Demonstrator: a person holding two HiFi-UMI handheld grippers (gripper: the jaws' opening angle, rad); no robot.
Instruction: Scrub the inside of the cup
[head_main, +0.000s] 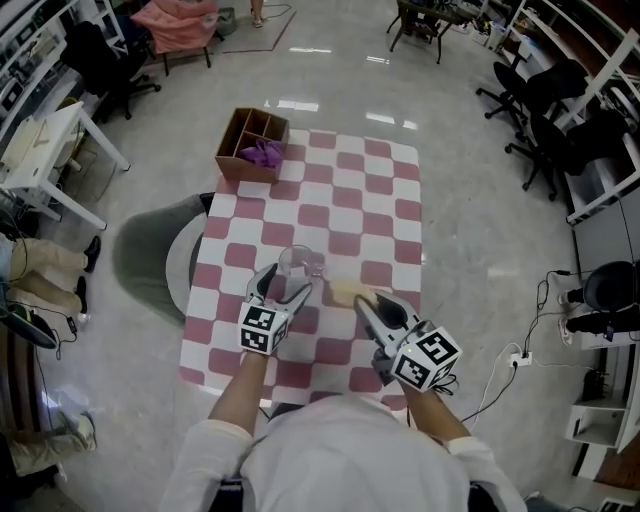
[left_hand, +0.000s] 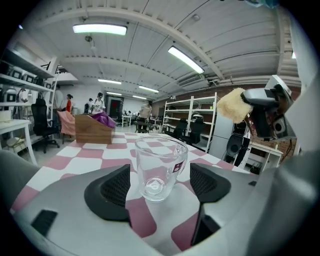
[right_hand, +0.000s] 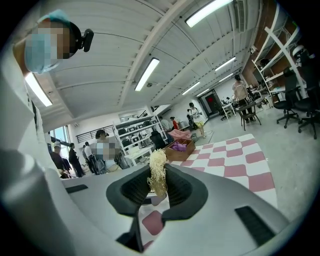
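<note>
In the head view the cup (head_main: 298, 265) stands upright on the near half of the checked table (head_main: 380, 190), well in from both side edges. The left gripper (head_main: 287, 283) reaches around it from the near side. Just to the right, the right gripper (head_main: 362, 299) holds a pale scrubber (head_main: 344, 290) near the cup and apart from it. The far half of the cloth lies bare, except for a wooden box (head_main: 251, 144) with a purple cloth (head_main: 262, 153) at the far left corner. Pale shiny floor surrounds the table, with office chairs (head_main: 545, 115) well off to the right.

In the left gripper view the jaws stand wide apart on either side of the cup (left_hand: 159, 168). The pads (left_hand: 116, 187) do not touch the glass. The scrubber (left_hand: 233, 105) hangs above and to the right.

In the right gripper view the right gripper (right_hand: 158, 189) has its jaws closed on the scrubber (right_hand: 158, 170), which sticks up between them. Shelves (right_hand: 131, 137) and standing people line the far side of the room.
</note>
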